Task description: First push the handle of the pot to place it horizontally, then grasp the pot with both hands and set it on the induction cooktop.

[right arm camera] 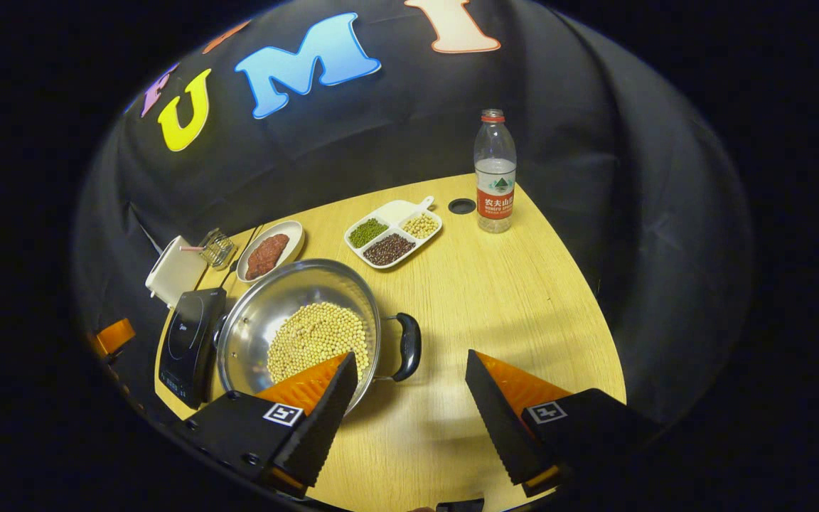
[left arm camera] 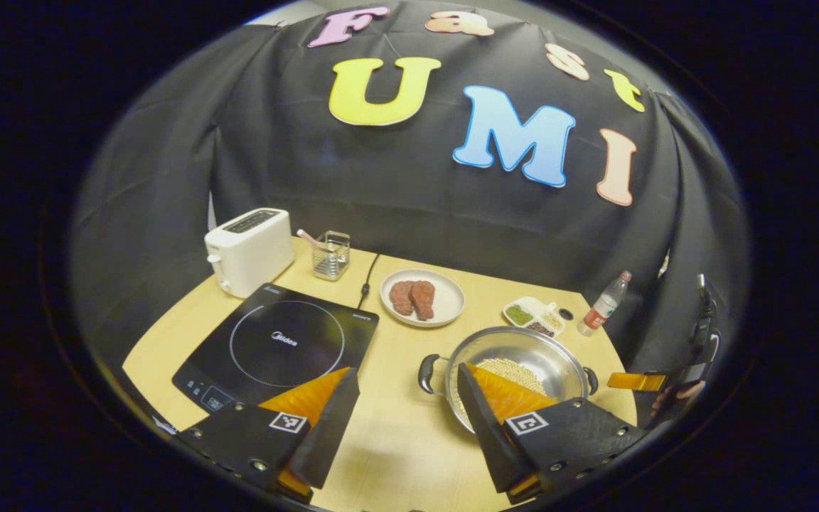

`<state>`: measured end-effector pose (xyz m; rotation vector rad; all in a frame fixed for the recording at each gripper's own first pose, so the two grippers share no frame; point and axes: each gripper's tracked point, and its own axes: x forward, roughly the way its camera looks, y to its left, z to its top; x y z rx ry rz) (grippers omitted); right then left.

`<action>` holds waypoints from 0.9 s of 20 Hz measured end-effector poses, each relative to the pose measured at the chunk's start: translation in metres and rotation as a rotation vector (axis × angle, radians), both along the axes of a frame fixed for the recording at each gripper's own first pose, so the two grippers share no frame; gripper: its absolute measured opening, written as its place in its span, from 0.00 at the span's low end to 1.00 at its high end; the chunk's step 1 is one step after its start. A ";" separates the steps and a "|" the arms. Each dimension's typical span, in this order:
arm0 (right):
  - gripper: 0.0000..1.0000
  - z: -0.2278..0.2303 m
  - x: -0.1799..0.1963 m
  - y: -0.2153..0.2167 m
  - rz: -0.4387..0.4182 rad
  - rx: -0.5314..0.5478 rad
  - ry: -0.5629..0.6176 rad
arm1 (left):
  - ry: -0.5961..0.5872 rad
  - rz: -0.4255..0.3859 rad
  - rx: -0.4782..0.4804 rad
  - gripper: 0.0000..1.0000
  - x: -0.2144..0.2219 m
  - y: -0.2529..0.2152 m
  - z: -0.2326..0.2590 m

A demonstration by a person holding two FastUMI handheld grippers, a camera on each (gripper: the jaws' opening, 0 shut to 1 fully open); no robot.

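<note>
Steel pot (right arm camera: 296,323), loaded with pale beans (right arm camera: 317,340), sits near the table's front edge, between the induction cooktop (left arm camera: 278,345) and the table's right side. Both my claws hang spread and empty: the left gripper (left arm camera: 406,419) low over the wood, the right gripper (right arm camera: 409,412) just short of the pot's black handle (right arm camera: 408,346). I judge a lopsided lift would tip the pot and spill beans, or its rim could knock the cooktop's edge. Left gripper view gives me the toaster (left arm camera: 249,250) at the back left corner; right gripper view gives the water bottle (right arm camera: 495,174) clearly.

Staged kitchen booth, black cloth wall (left arm camera: 395,192), induction cooktop (left arm camera: 278,345), toaster (left arm camera: 249,250)
</note>
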<state>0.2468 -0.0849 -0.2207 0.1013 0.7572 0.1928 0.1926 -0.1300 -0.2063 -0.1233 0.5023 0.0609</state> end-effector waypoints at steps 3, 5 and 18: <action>0.98 -0.004 0.013 0.005 -0.031 0.013 0.019 | 0.051 -0.091 -0.040 0.86 0.030 -0.014 -0.029; 0.98 -0.010 0.022 0.010 -0.041 0.011 0.026 | 0.084 -0.138 -0.052 0.86 0.049 -0.021 -0.051; 0.98 -0.075 0.050 0.035 -0.010 -0.009 0.069 | 0.268 -0.241 -0.126 0.86 0.108 -0.037 -0.169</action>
